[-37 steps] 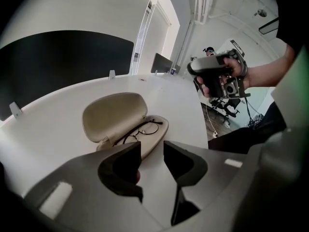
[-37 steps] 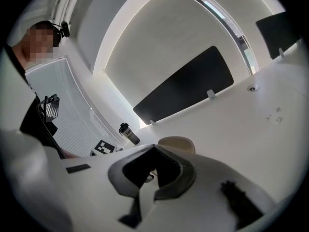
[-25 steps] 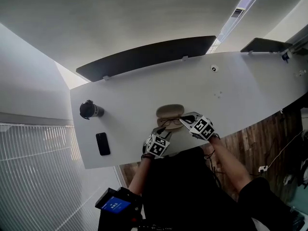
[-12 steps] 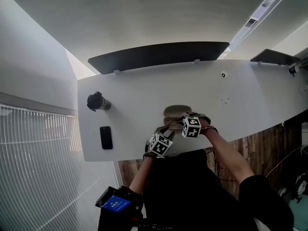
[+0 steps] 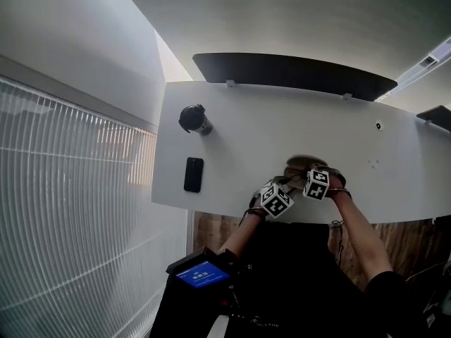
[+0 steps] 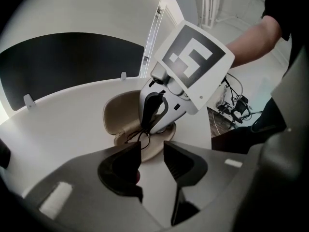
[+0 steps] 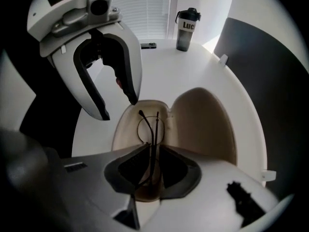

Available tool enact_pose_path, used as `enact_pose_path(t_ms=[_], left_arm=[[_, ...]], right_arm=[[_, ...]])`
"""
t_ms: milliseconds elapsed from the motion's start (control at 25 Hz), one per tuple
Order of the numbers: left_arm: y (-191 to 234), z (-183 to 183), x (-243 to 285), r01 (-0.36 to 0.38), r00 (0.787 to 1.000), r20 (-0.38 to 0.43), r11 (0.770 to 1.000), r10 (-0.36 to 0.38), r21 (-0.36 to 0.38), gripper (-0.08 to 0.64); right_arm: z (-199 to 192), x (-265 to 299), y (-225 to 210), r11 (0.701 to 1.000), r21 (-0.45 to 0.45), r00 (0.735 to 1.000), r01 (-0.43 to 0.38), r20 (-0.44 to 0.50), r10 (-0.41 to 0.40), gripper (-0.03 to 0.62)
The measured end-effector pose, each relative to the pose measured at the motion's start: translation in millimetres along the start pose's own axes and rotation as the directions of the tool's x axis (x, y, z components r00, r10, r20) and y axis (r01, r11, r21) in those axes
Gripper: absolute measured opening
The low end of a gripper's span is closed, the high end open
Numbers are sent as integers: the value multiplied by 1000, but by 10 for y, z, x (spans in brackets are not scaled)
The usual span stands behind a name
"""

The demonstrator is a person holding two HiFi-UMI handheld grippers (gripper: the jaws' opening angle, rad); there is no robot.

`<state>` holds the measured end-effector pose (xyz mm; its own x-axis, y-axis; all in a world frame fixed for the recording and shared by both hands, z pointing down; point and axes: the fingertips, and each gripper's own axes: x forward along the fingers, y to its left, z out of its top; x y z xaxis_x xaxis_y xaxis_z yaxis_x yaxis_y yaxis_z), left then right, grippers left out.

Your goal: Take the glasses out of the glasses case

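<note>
Glasses (image 7: 150, 128) sit in the open glasses case (image 7: 205, 124) on the desk (image 7: 169, 66). My right claw (image 7: 153, 148) points down into it: its jaws have just been opening, the gap's narrow, temples between, not pinched. Left claw (image 6: 152, 146) part open, empty, at case rim. Plan: close gently on temples, lift straight up

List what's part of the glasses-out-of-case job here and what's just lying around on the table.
Job:
- glasses case, lid open
- glasses, lying in the case

Lying about:
- black bottle, upright
- phone, flat

Both sit towards the table's left end in the head view, apart from the case.
</note>
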<state>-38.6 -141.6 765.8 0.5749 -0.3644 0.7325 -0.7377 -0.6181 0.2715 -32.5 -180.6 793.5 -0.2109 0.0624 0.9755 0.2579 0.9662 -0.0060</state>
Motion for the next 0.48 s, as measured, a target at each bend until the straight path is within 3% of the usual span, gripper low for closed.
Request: enact_pose_path(t_ms=[240, 480], left_arm=[[80, 2, -35, 9, 1000, -17, 1000, -9, 8, 153], [141, -27, 32, 32, 999, -24, 999, -31, 26, 153]], right_arm=[[89, 3, 23, 999, -40, 999, -31, -12, 30, 38], [127, 64, -42, 1000, 22, 1000, 7, -19, -6, 11]])
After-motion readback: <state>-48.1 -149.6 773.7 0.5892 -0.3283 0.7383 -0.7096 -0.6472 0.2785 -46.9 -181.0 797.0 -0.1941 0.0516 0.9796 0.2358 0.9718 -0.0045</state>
